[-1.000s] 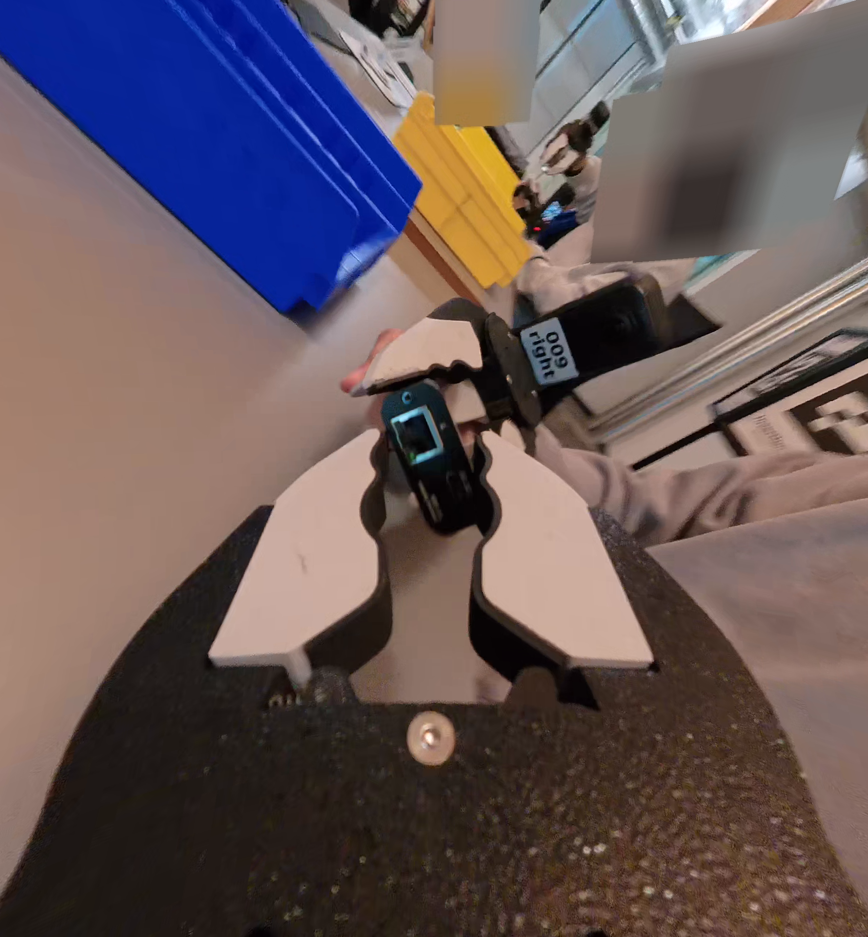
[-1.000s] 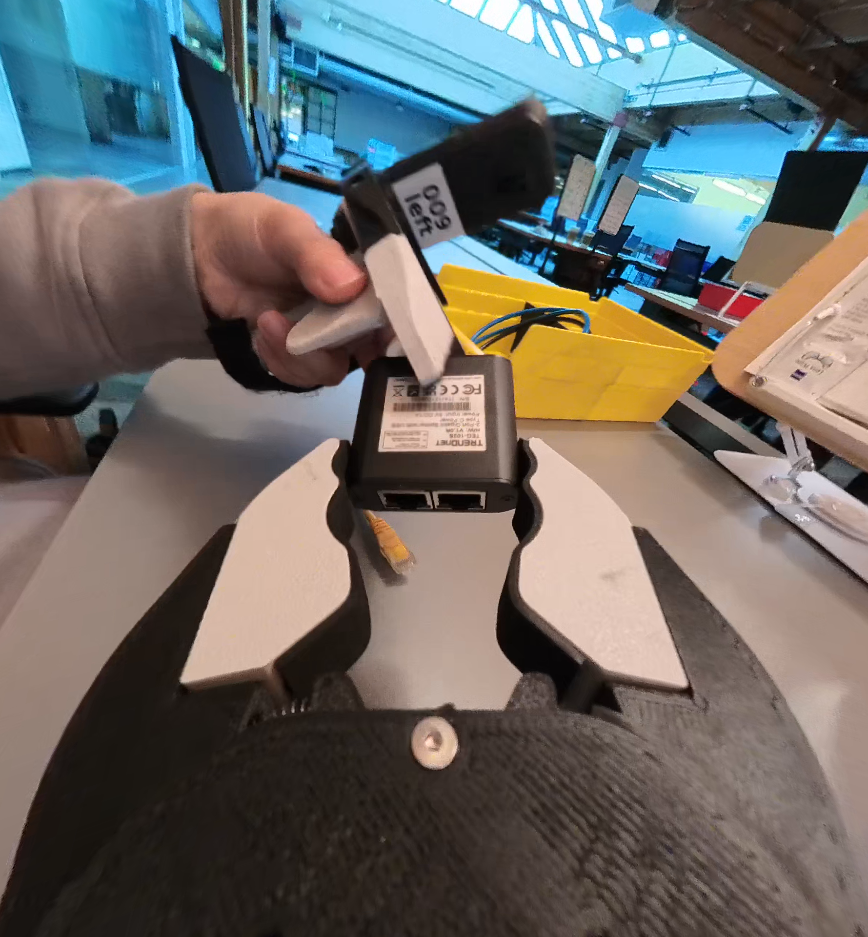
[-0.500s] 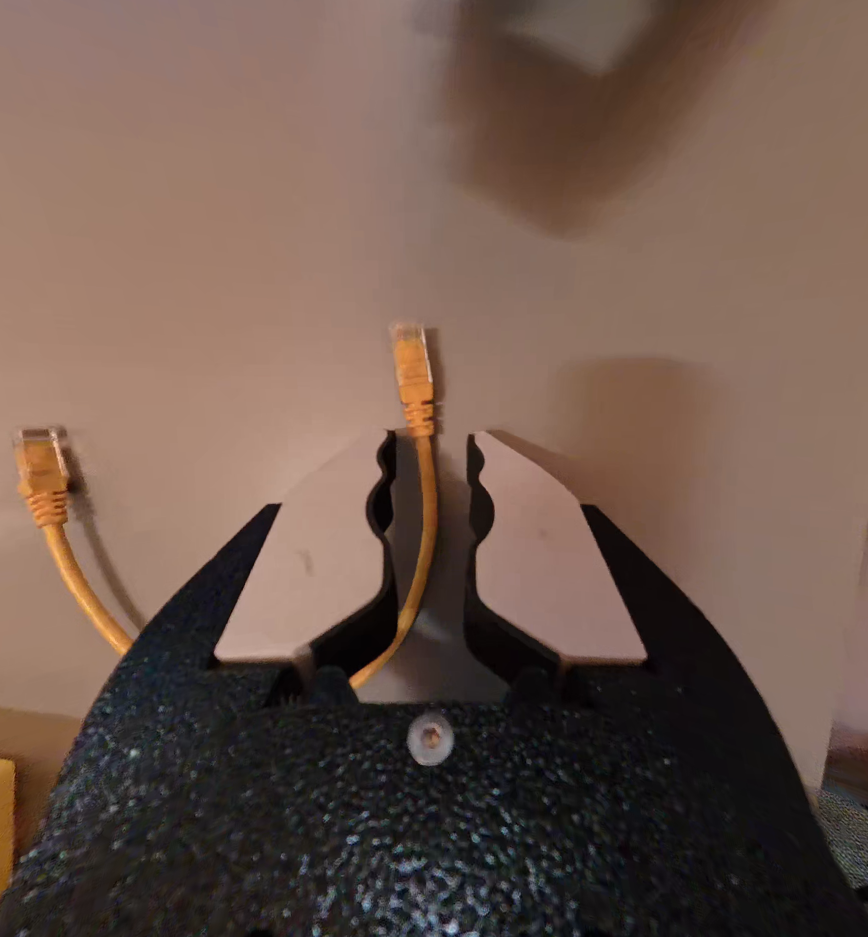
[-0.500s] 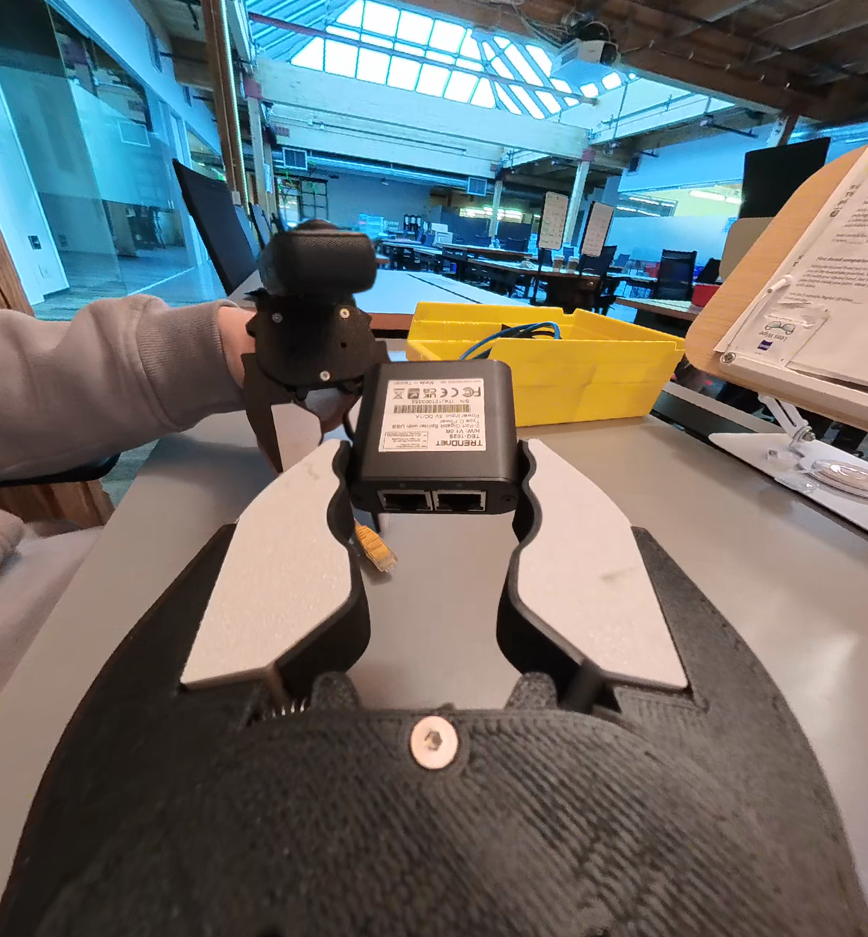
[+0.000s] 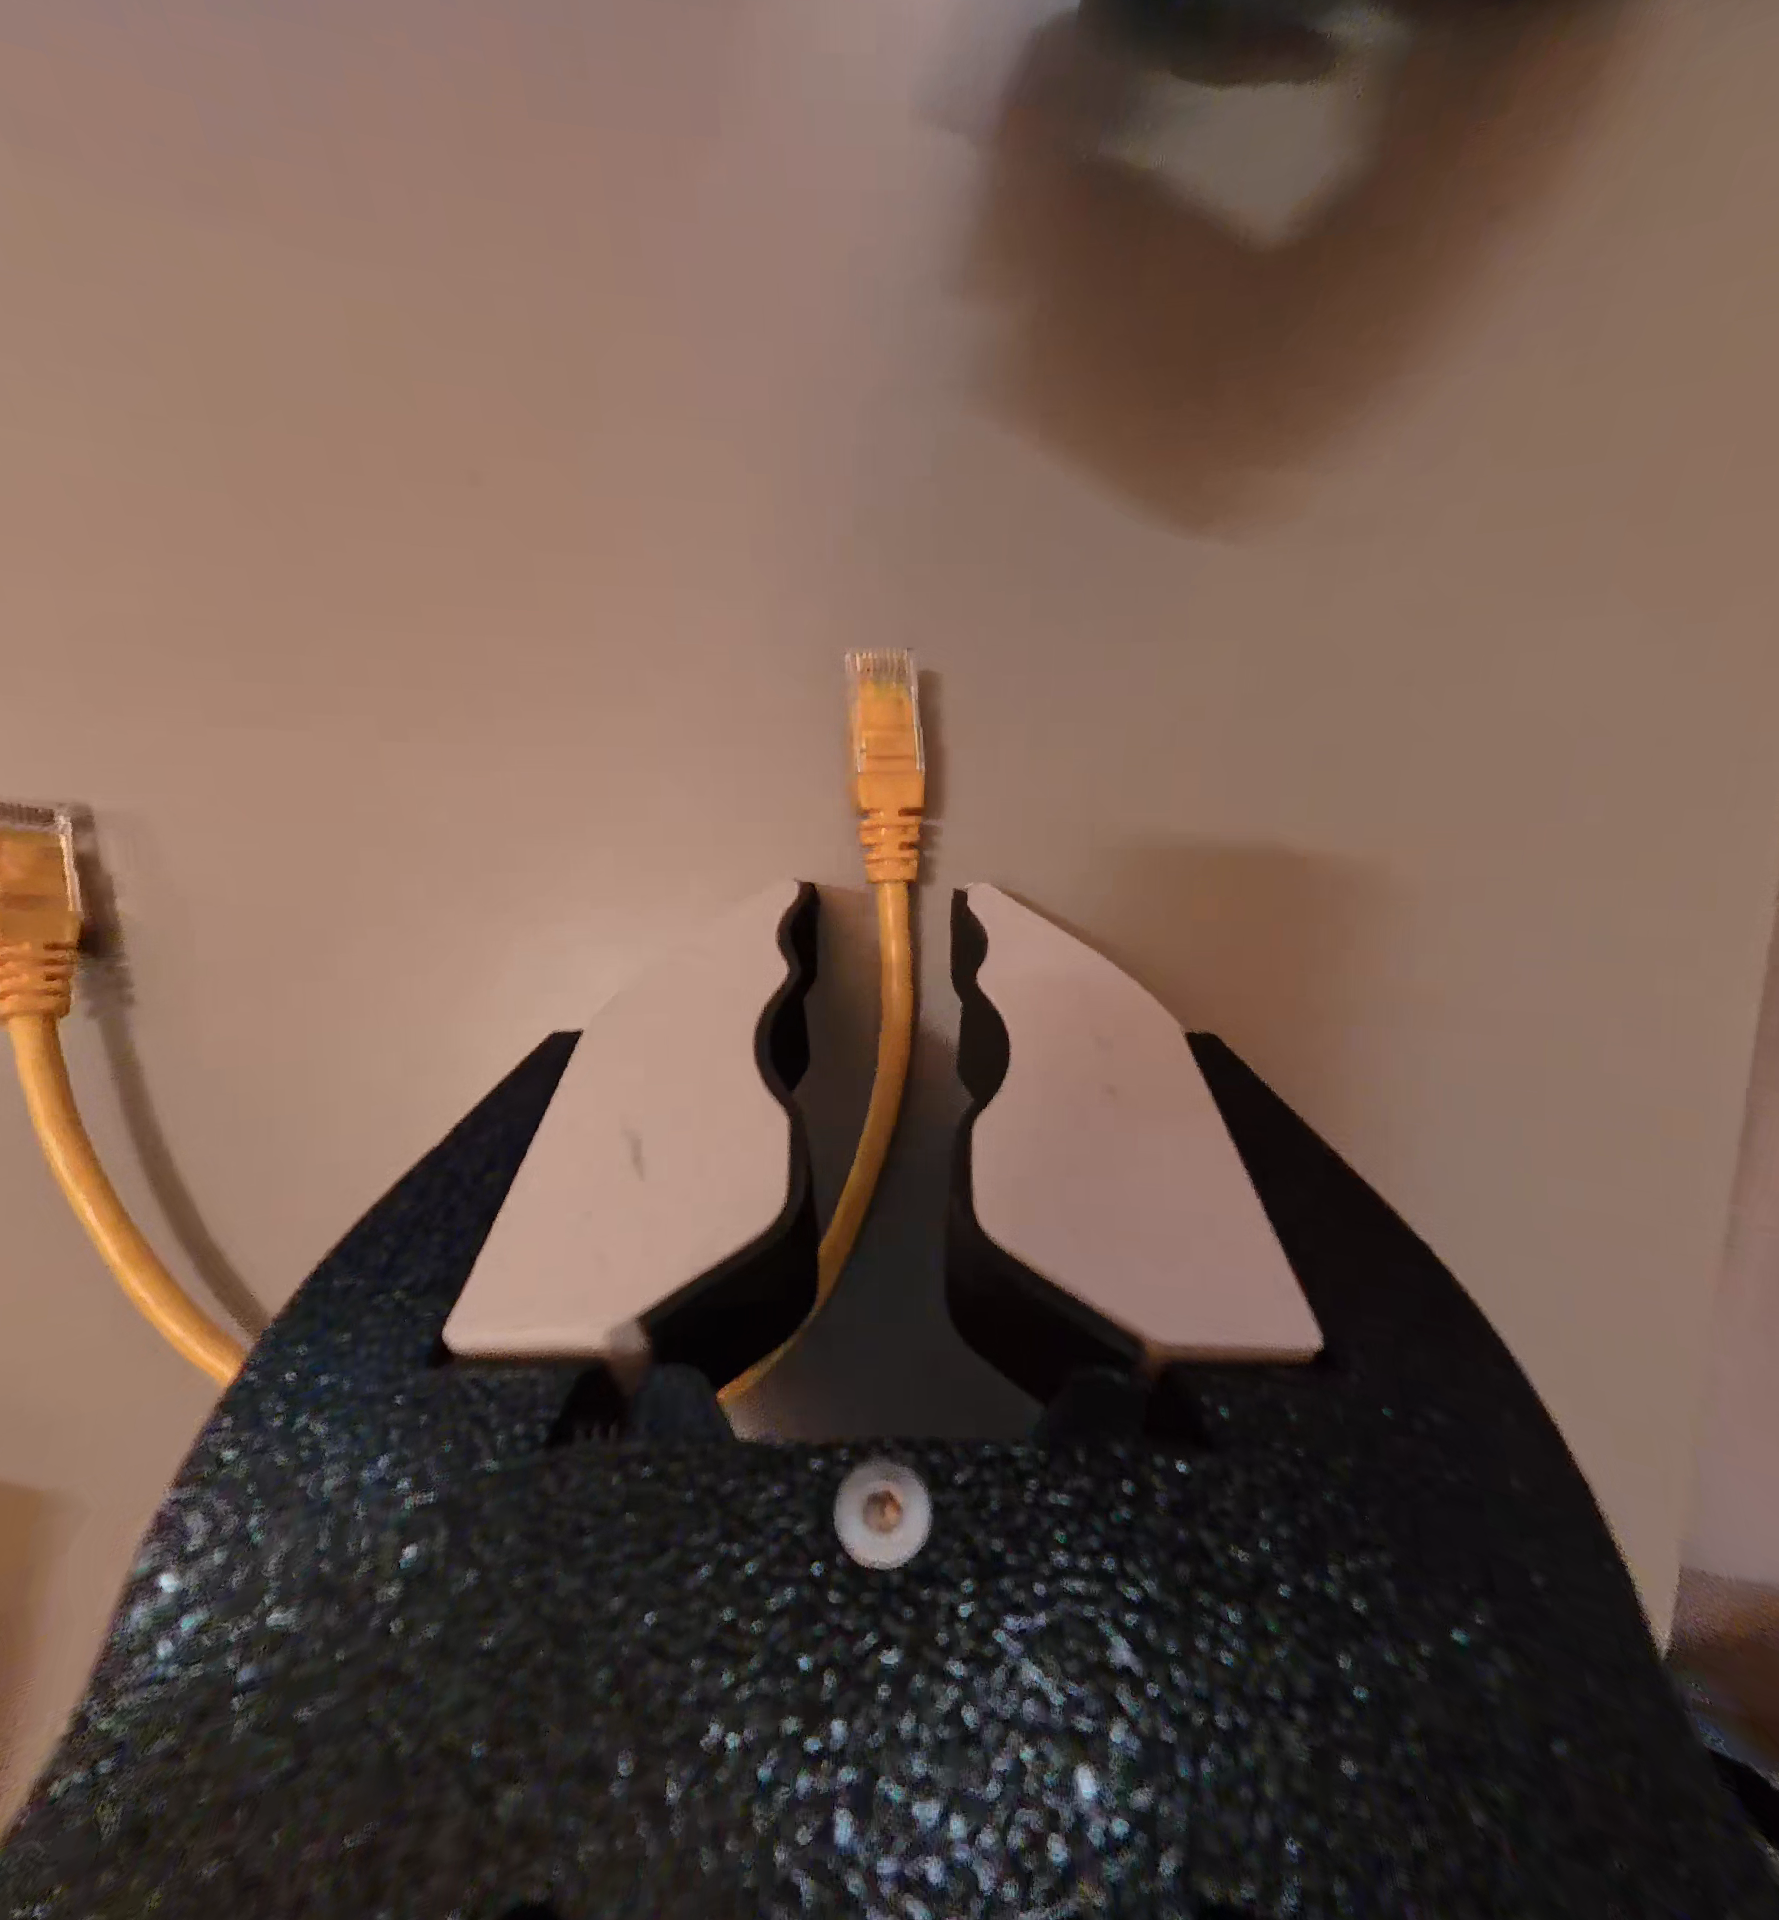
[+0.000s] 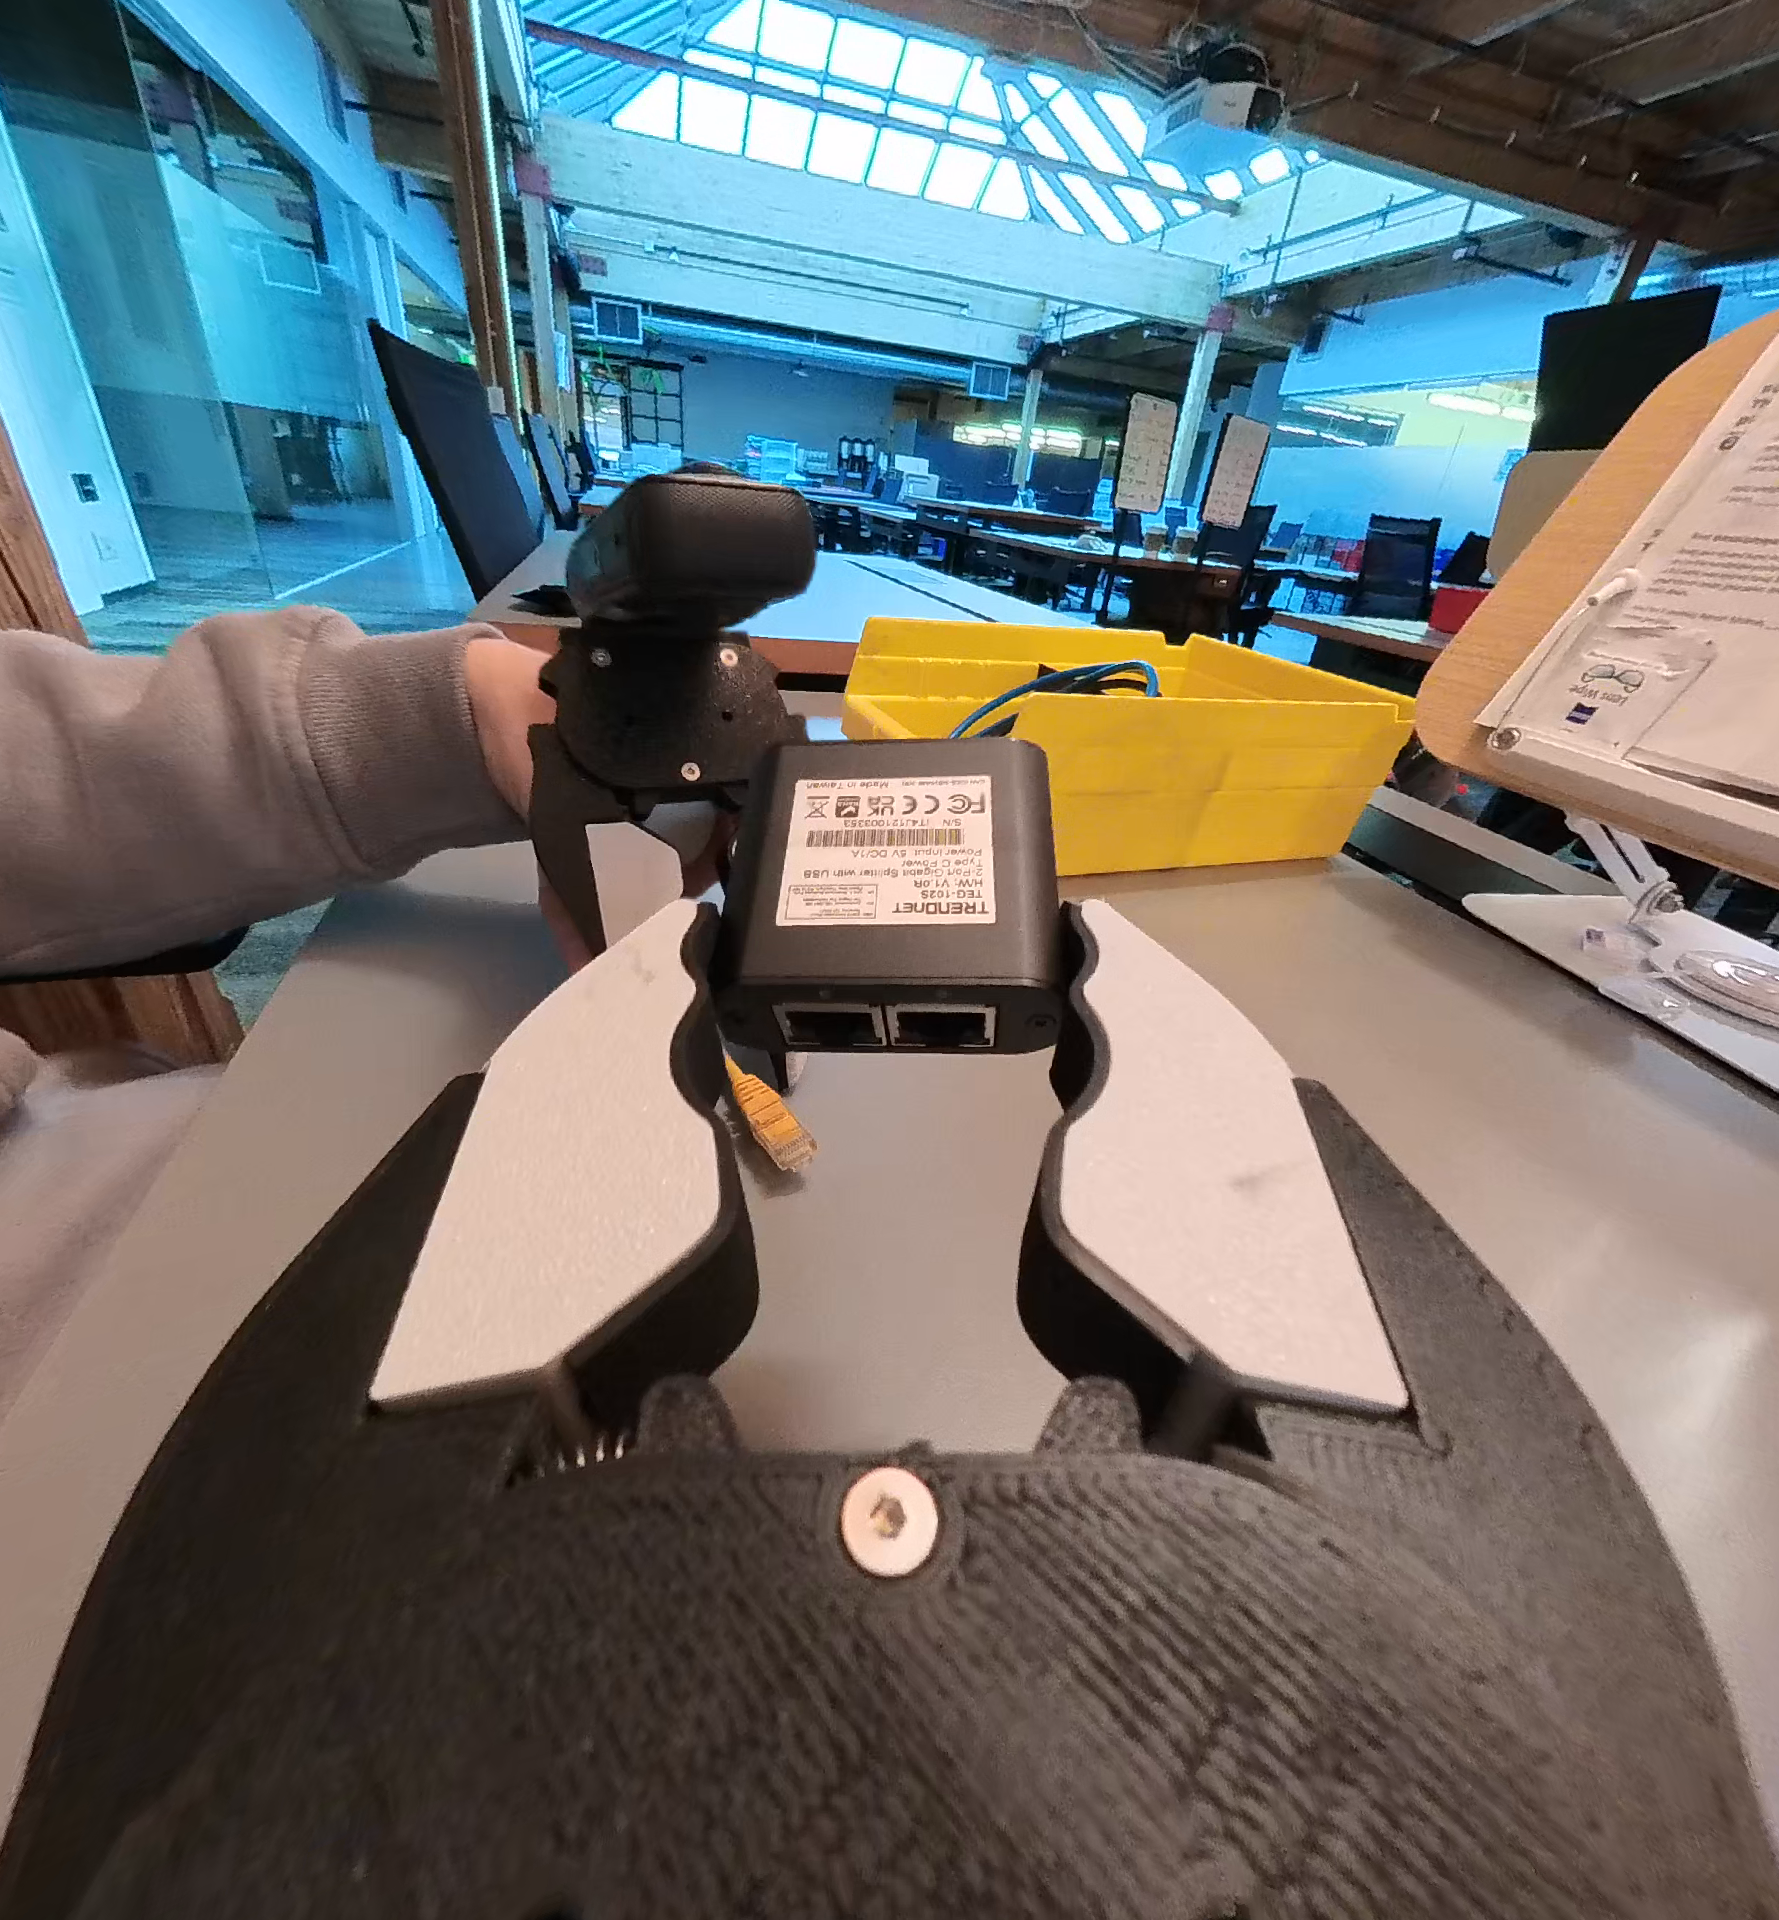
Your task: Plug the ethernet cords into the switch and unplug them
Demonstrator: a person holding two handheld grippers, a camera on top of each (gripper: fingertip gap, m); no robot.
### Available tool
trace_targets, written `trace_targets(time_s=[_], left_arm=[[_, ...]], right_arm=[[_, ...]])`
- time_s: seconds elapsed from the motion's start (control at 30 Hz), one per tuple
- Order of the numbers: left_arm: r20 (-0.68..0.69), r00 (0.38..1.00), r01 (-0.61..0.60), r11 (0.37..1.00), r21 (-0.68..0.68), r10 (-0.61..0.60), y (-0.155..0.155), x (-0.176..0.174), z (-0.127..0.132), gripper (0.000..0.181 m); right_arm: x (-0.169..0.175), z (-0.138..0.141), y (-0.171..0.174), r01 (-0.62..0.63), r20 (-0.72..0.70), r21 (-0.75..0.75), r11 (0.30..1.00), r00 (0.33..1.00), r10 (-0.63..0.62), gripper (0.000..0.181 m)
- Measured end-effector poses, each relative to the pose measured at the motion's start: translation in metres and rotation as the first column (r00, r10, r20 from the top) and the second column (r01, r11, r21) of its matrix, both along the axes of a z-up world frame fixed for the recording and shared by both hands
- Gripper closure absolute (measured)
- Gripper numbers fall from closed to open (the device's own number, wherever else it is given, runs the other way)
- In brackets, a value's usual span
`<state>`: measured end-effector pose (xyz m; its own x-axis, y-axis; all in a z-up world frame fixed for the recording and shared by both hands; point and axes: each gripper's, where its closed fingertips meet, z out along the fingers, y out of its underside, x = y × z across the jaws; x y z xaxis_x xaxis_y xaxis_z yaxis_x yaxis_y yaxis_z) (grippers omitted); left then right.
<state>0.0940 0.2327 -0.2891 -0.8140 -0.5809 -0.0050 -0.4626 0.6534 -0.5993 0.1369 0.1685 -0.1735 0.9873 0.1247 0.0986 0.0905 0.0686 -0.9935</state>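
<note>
My right gripper (image 6: 890, 920) is shut on a small black switch (image 6: 895, 862) and holds it above the grey table, its two empty ports (image 6: 885, 1027) facing the camera. My left gripper (image 5: 883, 894) points down at the table and is open. A yellow ethernet cord (image 5: 890, 1039) runs loose between its fingers, with the plug (image 5: 885, 727) just past the tips. This plug also shows under the switch in the right wrist view (image 6: 773, 1127). A second yellow plug (image 5: 23, 883) lies to the left. The left gripper (image 6: 646, 727) stands just left of the switch.
A yellow bin (image 6: 1176, 769) with a blue cable stands behind the switch. A wooden document stand (image 6: 1550, 582) with papers and its metal base (image 6: 1695, 997) sit at the right. A person's grey sleeve (image 6: 189, 769) reaches in from the left. The table edge (image 5: 1695, 1039) runs down the right. The gap from one gripper's tips to the other's is roughly 15 centimeters.
A second ago my left gripper was level and open around the switch's end. It has swung down over the cord on the table. The right gripper still holds the switch.
</note>
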Motion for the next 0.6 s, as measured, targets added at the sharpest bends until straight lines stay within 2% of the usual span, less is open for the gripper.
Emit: trace_targets(time_s=[0.2,0.6], left_arm=[[0.024,1.000,-0.017,0.998,-0.063,0.018,-0.0005,0.0005,0.0002,0.156],[0.075,0.996,0.047,0.993,-0.107,-0.039,-0.0019,-0.0001,0.0009,0.159]], right_arm=[[0.0006,-0.0011,0.0011,-0.017,-0.021,-0.013,1.000,1.000,0.017,0.119],[-0.0039,-0.0047,0.0033,-0.031,0.009,-0.038,0.999,0.999,0.032,0.119]])
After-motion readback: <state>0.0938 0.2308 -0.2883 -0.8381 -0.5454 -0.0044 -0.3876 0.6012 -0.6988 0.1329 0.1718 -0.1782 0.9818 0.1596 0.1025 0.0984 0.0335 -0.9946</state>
